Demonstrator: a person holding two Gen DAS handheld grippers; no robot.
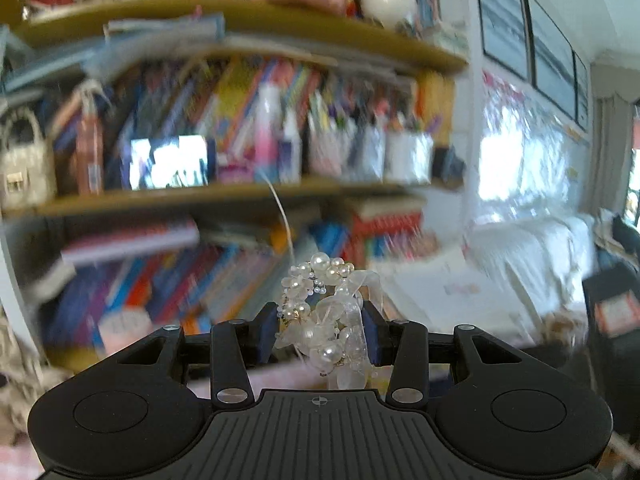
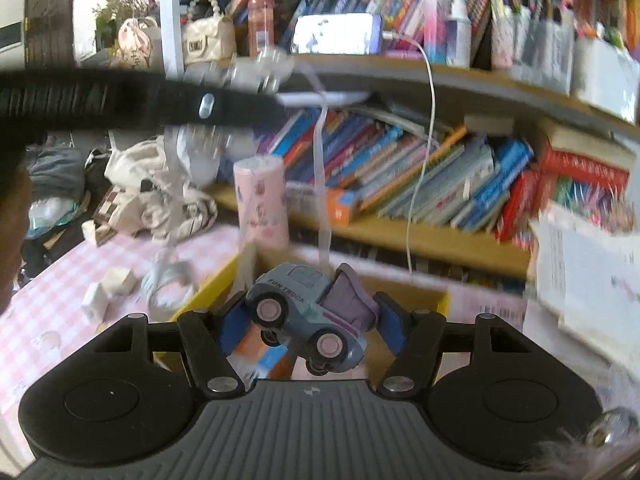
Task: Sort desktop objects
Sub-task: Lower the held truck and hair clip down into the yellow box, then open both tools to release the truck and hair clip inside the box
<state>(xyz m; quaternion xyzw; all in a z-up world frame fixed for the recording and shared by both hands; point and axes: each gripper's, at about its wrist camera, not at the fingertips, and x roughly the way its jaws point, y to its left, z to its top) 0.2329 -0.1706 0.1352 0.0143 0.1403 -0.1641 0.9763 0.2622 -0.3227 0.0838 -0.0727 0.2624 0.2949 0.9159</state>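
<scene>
Cluttered home study: crammed bookshelves (image 2: 420, 184), gingham tablecloth (image 2: 52, 300).

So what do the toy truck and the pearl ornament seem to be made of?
Toy truck: probably moulded plastic, with a smooth matte blue body, a lilac bed and pale wheels. Pearl ornament: likely imitation pearl beads, glossy and round, with translucent ribbon or petals, perhaps organza; the exact material is unclear.

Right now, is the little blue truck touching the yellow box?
Apart. The right wrist view shows the toy truck gripped by the right hand-held gripper, held up above the yellow box.
</scene>
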